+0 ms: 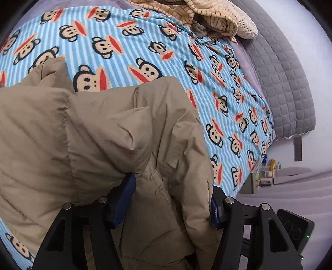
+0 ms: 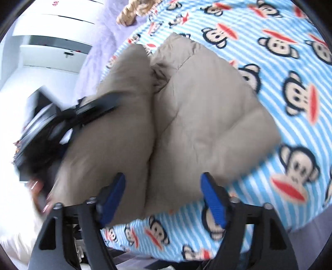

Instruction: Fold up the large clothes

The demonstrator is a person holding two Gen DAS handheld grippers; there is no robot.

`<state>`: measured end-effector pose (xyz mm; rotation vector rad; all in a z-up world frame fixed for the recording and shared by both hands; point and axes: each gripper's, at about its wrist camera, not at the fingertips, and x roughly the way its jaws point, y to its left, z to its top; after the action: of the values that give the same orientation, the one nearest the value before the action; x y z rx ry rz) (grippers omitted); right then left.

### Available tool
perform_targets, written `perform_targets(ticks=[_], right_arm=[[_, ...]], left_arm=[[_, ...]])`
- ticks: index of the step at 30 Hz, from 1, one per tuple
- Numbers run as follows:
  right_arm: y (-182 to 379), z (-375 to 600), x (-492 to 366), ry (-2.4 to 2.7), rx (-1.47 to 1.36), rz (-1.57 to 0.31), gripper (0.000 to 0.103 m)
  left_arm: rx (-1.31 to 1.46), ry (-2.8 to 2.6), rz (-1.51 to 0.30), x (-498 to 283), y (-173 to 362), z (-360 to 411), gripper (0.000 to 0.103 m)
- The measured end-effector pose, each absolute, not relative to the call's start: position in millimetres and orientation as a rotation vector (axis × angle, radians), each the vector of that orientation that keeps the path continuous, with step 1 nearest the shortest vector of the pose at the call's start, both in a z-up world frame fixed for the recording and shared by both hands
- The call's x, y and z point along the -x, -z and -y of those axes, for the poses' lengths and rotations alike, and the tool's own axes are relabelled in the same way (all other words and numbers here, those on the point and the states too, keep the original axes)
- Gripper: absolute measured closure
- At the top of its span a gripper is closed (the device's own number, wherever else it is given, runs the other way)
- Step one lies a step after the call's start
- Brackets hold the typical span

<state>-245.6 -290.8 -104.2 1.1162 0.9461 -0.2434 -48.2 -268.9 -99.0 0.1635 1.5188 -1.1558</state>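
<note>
A tan padded jacket (image 1: 87, 133) lies bunched on a bed with a blue striped monkey-print sheet (image 1: 145, 52). My left gripper (image 1: 172, 199) has its blue pads spread wide with a thick fold of the jacket between them. In the right wrist view the jacket (image 2: 197, 103) lies folded in puffy halves on the sheet (image 2: 290, 62). My right gripper (image 2: 164, 199) is open just above the jacket's near edge, holding nothing. The left gripper (image 2: 68, 120) shows blurred at the jacket's left side.
A beige striped blanket (image 1: 207, 16) is heaped at the head of the bed by a grey quilted headboard (image 1: 286, 83). A bedside table with small items (image 1: 265, 172) stands beyond the bed's edge. White cabinets (image 2: 51, 41) stand on the left in the right wrist view.
</note>
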Motion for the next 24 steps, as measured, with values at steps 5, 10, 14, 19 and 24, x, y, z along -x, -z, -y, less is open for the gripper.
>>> perform_targets(ticks=[5, 10, 14, 19, 24], right_arm=[[78.6, 270.4, 262.3, 0.126, -1.105, -0.873, 0.015], [70.5, 258.5, 233.5, 0.033, -1.020, -0.877, 0.015], [75.3, 265.7, 206.4, 0.186, -0.920, -0.924, 0.075], [77.9, 289.7, 218.0, 0.309, -0.850, -0.947, 0.084], [84.6, 304.7, 241.6, 0.357, -0.852, -0.974, 0.084]], left_arm=[[-0.247, 1.147, -1.358, 50.2, 68.1, 269.5, 0.040], [-0.305, 1.056, -1.099, 37.6, 19.4, 237.4, 0.019], [-0.288, 0.822, -0.942, 1.2, 8.3, 188.9, 0.001], [-0.271, 0.626, -1.057, -49.6, 56.7, 158.7, 0.001], [-0.227, 0.640, -1.152, -50.6, 98.1, 183.7, 0.001]])
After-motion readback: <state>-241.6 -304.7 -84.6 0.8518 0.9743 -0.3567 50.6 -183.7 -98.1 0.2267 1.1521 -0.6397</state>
